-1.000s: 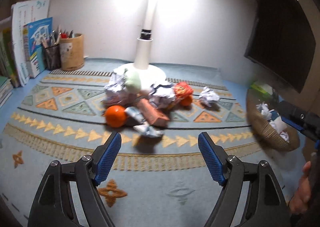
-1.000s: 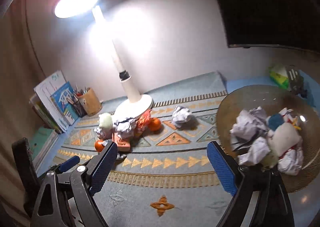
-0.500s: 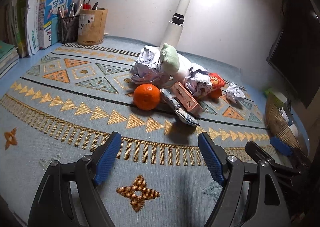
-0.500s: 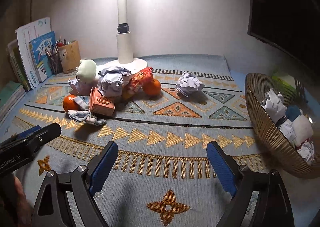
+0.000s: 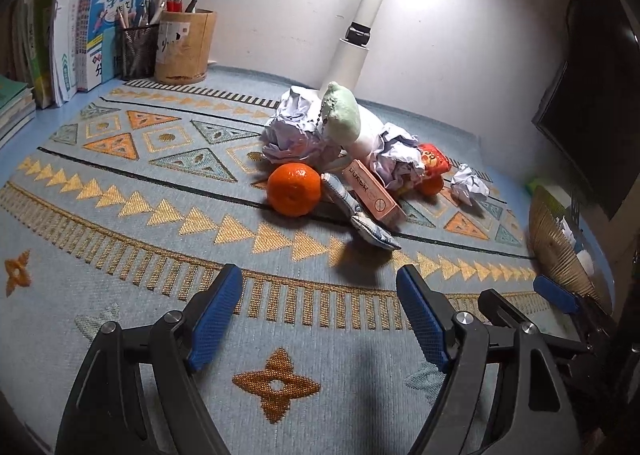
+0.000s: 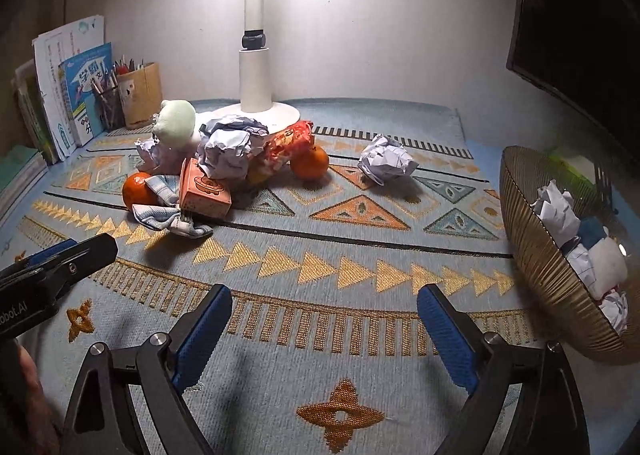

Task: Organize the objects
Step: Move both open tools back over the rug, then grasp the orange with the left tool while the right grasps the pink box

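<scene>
A heap lies by the lamp base: an orange [image 5: 294, 194], a second orange [image 6: 309, 163], a pink carton [image 5: 372, 191], a striped cloth [image 5: 362, 217], a red snack bag [image 6: 289, 146], crumpled paper [image 6: 232, 150] and a green plush toy [image 5: 341, 115]. One paper ball [image 6: 386, 165] sits apart to the right. My left gripper [image 5: 320, 319] hovers open over the mat, short of the heap, nothing between its fingers. My right gripper [image 6: 324, 331] is open and its jaws are still opening, empty, beside the woven basket [image 6: 536, 251].
The basket at the right holds crumpled paper and soft items. A white lamp post [image 6: 255, 55] rises behind the heap. Pen cups [image 5: 184, 49] and books [image 5: 104, 27] line the back left. A dark monitor [image 5: 592, 67] hangs at the right.
Both grippers dropped lower and closer to the patterned mat and tilted down. The right gripper swung left, away from over the basket, and its jaws widened a little.
</scene>
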`<state>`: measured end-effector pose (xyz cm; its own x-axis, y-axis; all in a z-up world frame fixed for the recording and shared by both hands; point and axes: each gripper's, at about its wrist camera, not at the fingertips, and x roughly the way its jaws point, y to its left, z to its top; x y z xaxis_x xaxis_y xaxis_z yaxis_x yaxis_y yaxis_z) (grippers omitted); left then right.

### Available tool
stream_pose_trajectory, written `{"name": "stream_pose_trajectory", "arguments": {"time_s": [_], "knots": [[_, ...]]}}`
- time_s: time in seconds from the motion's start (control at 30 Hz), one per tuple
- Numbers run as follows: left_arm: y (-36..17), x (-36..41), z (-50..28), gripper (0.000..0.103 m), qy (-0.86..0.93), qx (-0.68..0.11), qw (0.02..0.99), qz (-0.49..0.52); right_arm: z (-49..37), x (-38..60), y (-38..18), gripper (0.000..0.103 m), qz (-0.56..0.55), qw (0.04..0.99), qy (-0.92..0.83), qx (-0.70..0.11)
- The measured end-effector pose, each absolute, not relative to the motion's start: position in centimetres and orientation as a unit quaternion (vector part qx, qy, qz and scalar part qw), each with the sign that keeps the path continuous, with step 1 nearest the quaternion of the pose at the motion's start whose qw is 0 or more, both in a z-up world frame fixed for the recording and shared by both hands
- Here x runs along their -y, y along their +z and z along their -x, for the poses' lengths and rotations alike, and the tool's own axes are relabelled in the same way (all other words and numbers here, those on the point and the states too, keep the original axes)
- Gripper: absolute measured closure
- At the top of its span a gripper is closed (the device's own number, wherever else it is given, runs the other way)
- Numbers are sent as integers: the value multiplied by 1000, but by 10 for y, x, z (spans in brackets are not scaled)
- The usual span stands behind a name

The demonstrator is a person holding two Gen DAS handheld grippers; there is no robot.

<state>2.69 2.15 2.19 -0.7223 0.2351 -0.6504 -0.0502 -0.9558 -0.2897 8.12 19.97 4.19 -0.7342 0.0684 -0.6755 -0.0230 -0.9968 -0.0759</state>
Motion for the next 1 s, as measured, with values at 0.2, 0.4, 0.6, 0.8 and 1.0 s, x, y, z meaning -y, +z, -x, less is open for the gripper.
{"name": "stream_pose_trajectory", "arguments": {"time_s": [0.2,0.4,0.6,0.8,1.0], "knots": [[21,-20,-27,25,918,132,79,367,-82,-195,42,10,361,17,931,37],[21,-20,-26,25,918,131,79,367,-82,-197,40,10,365,19,930,34],[24,-19,-20,25,908,125,121,381,-74,-199,42,16,393,-55,918,7],[38,1,30,25,891,55,166,418,-26,-212,55,34,430,-151,882,-122],[14,0,64,27,884,20,165,438,30,-187,36,34,462,-184,857,-137]]}}
